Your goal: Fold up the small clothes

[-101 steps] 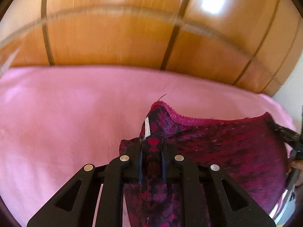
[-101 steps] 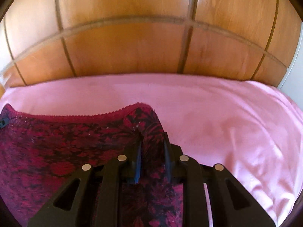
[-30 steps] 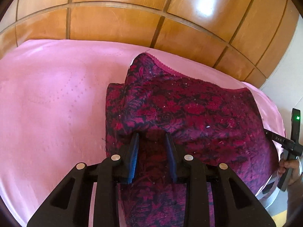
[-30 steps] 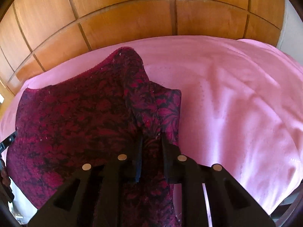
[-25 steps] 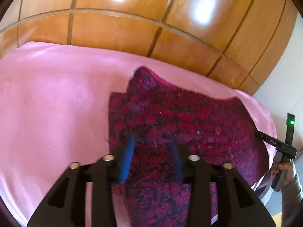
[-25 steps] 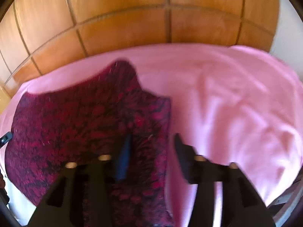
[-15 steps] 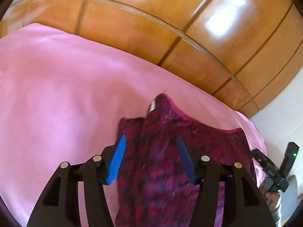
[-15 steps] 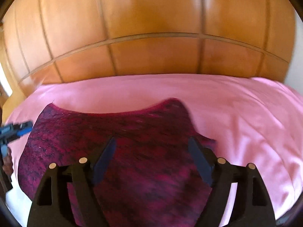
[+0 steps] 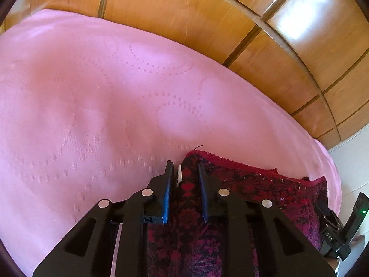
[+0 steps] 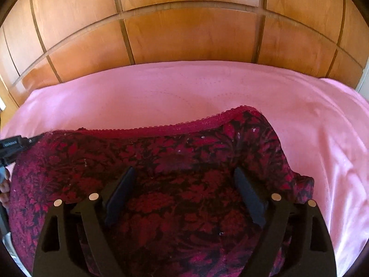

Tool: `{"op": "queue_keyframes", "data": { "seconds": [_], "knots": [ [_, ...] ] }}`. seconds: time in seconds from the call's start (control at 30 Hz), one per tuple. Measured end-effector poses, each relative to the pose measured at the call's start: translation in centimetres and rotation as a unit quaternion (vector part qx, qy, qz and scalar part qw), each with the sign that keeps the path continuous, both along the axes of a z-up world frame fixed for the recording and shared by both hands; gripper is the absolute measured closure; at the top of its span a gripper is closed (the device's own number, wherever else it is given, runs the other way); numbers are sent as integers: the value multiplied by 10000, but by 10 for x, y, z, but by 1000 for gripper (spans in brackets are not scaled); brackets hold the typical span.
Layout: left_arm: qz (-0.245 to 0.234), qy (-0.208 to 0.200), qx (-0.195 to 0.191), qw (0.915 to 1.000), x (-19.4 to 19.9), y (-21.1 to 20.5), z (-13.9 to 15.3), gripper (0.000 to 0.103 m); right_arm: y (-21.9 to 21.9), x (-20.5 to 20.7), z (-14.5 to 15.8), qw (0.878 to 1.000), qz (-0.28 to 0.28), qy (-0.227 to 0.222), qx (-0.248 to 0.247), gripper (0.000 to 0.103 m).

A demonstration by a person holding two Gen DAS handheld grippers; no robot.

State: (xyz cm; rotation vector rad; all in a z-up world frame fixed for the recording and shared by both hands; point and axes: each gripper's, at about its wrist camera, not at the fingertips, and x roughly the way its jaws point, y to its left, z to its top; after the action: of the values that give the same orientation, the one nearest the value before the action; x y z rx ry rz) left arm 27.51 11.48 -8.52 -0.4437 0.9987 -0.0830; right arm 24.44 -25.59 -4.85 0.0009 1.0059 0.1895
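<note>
One small garment of dark crimson-and-black floral knit with a scalloped lace hem (image 10: 175,161), lying flat on a pale pink embossed bedsheet (image 9: 115,92) before tan wooden panelling (image 10: 184,34); judged light, limp and prone to bunching, best taken at a hemmed corner. The left gripper (image 9: 184,180) had its jaws closing astride the near-left corner beside a white label (image 9: 179,174), pads not yet seen pressing. The right gripper (image 10: 184,194) hung released, jaws opening wide, cloth directly beneath and ahead.
</note>
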Motion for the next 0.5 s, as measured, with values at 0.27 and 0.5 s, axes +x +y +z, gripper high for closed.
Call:
{"op": "queue_keyframes", "data": {
  "seconds": [0.27, 0.5],
  "knots": [
    [-83, -794, 1459, 9861, -72, -26, 54, 63, -3, -6, 2, 9999, 1, -86, 89, 16],
    [-112, -1011, 1809, 9782, -144, -26, 60, 55, -6, -14, 3, 9999, 11, -122, 111, 16]
  ]
}}
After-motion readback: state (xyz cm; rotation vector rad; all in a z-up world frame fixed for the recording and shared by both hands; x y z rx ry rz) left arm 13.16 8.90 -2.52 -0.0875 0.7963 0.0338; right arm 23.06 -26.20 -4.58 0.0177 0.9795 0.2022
